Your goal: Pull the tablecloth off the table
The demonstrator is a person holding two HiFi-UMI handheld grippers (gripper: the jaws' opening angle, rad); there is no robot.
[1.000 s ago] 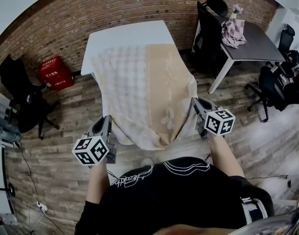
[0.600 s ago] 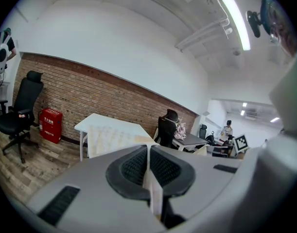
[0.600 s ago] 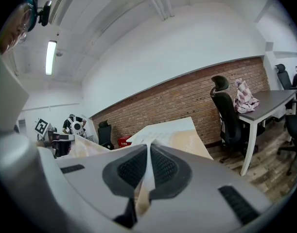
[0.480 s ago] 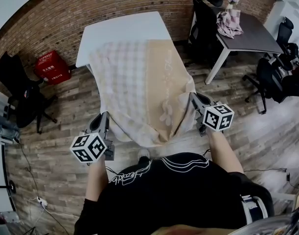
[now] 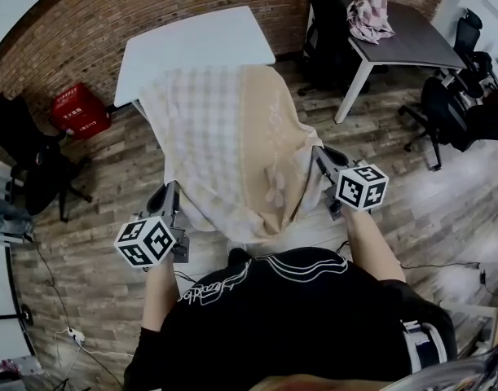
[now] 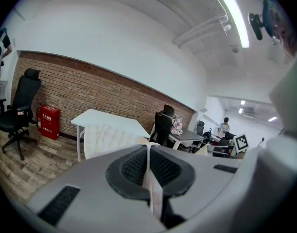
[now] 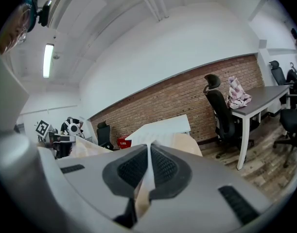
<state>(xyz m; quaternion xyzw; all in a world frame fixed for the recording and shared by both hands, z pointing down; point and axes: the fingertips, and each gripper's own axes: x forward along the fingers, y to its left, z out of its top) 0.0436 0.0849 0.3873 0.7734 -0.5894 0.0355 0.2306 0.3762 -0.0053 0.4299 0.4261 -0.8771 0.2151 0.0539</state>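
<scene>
In the head view a beige and checked tablecloth hangs from the near end of a white table and stretches down toward me. My left gripper is shut on the cloth's near left corner. My right gripper is shut on the near right corner. The left gripper view shows a thin fold of cloth pinched between the left gripper's dark pads, with the tablecloth and the table beyond. In the right gripper view the right gripper pinches a cloth edge the same way, with the tablecloth ahead.
A red box and a black office chair stand left of the table on the wood floor. At the right are a grey desk with a pink cloth heap and more black chairs.
The cloth has slid farther off the table toward me, and more bare white tabletop shows at the far end. Both grippers keep their hold on the corners.
</scene>
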